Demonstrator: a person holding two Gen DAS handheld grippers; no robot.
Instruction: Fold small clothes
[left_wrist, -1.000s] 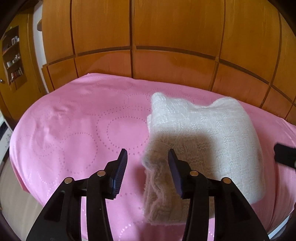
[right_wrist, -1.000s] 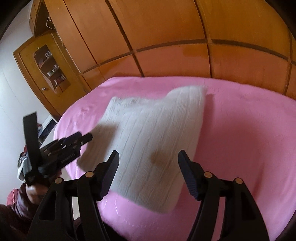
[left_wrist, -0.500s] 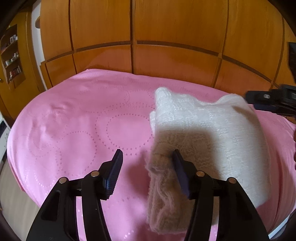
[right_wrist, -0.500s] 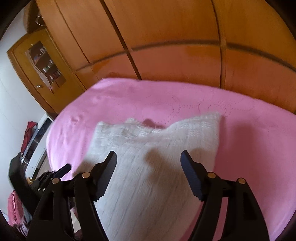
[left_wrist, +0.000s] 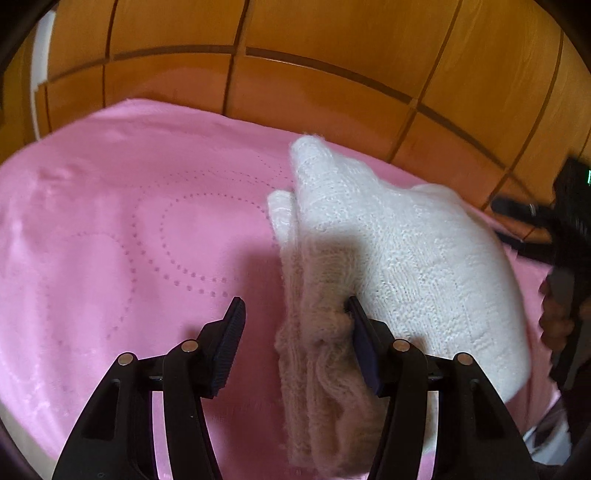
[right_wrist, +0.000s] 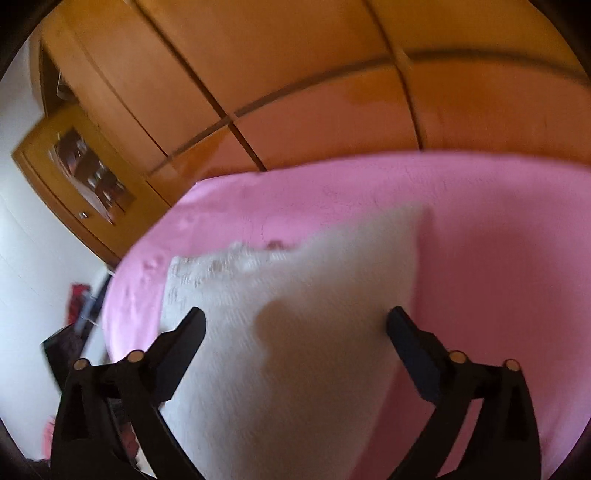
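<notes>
Between the spread jaws of the left gripper (left_wrist: 293, 325), the left edge of the white knit garment (left_wrist: 388, 258) bunches against the right pad, unclamped, its length running away across the pink bedspread (left_wrist: 129, 221). The right gripper (right_wrist: 295, 325) hangs over the garment's middle, jaws just opened wide and empty. Both have dropped closer than a second ago.

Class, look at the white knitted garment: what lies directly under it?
The white knitted garment lies folded on the pink bedspread, which shows all around it. The patch of spread directly beneath, and anything between the folded layers, is covered and cannot be seen.
</notes>
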